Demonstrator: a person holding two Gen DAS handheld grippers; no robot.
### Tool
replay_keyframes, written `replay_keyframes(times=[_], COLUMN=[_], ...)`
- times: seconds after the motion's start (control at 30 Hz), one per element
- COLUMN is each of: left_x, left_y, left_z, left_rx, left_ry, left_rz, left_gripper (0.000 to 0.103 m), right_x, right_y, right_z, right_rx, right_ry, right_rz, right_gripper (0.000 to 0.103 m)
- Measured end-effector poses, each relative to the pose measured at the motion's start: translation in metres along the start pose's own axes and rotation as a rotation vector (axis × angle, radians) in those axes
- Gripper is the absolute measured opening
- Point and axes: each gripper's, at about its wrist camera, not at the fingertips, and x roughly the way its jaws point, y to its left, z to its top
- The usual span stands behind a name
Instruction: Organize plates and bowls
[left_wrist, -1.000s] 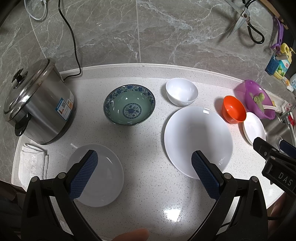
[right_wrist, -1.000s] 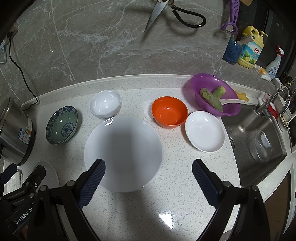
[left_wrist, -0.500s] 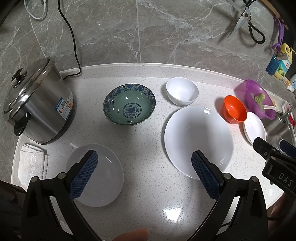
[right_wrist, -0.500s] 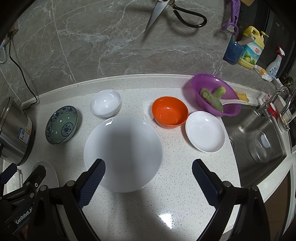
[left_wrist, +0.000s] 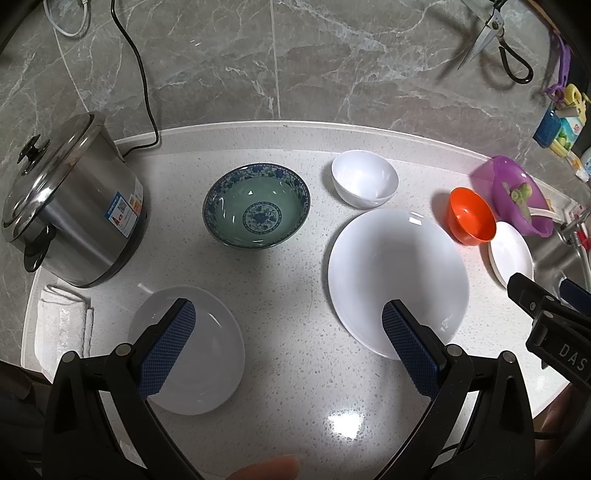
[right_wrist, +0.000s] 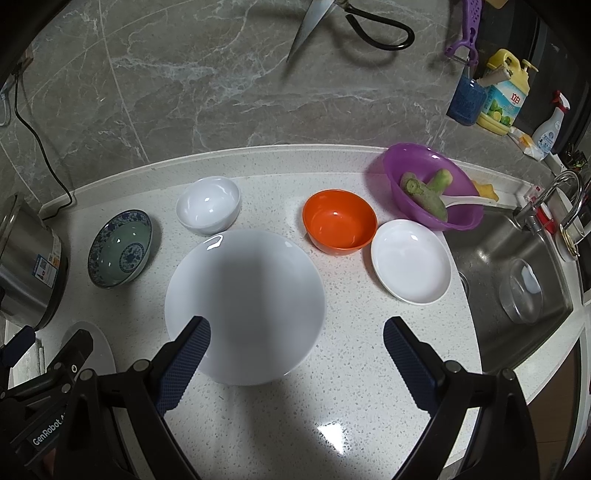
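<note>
Nothing has been stacked yet: the dishes lie spread singly across the counter (right_wrist: 343, 387), each with room around it, which suits picking them 1 at a time. The left gripper (left_wrist: 288, 332) hangs above the counter with its jaws wide apart and empty, between a small plate (left_wrist: 218, 354) and the big plate (left_wrist: 399, 273). The right gripper (right_wrist: 295, 343) is likewise spread and holds nothing, over the big plate's near edge. Behind stand a patterned bowl (left_wrist: 256, 205), a white bowl (left_wrist: 365, 178) and an orange bowl (right_wrist: 339, 220), the last touching a second small plate (right_wrist: 410, 261) near the sink (right_wrist: 517, 266).
</note>
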Motion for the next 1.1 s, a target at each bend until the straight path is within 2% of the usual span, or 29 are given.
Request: replay_keyframes(times=[0.17, 0.27, 0.37, 0.47, 0.53, 0.67, 0.8, 0.87, 0.93, 1.03, 1.1], left_x=[0.006, 0.015, 0.034, 0.057, 0.069, 0.095, 0.118, 0.129, 0.140, 0.160, 0.170], left_y=[-0.004, -0.006, -0.006, -0.007, -0.010, -0.017, -0.017, -0.014, -0.014, -0.019, -0.023], left_z=[0.000, -0.005, -0.012, -0.015, -0.017, -0.016, -0.009, -0.003, 0.005, 0.012, 0.014], left_rx=[0.009, 0.024, 0.038, 0.038, 0.044, 0.093, 0.118, 0.098, 0.101, 0.126, 0.143], left_ry=[-0.015, -0.044, -0.017, 0.035, 0.061, 0.103, 0.122, 0.134, 0.141, 0.181, 0.193], left_rz=[0.017, -0.016, -0.037, -0.116, -0.140, -0.149, -0.172, -0.170, -0.160, -0.178, -0.172], left_gripper=[0.102, 0.102, 0.102, 0.102, 0.102, 0.102, 0.102, 0.102, 0.101, 0.091, 0.091], right_x=[0.003, 0.007, 0.014, 0.026, 0.033, 0.048, 0.060, 0.072, 0.086, 0.108, 0.122], right_y=[-0.001, -0.004, -0.013, -0.026, -0.036, -0.054, -0.064, -0.069, -0.074, -0.080, -0.084], right_z=[0.001, 0.000, -0.006, -0.011, -0.016, -0.023, -0.026, -0.027, -0.028, -0.028, -0.027], right_rx=[-0.001, 0.000, 0.013, 0.052, 0.085, 0.159, 0.178, 0.183, 0.202, 0.232, 0.255], right_ry=[0.005, 0.003, 0.000, 0.016, 0.027, 0.038, 0.000, 0.015, 0.038, 0.069, 0.088], right_rz=[0.004, 0.024, 0.074, 0.130, 0.160, 0.222, 0.242, 0.265, 0.306, 0.349, 0.379], right_gripper=[0.097, 0.097, 0.097, 0.092, 0.089, 0.087, 0.084, 0.076, 0.061, 0.055, 0.055])
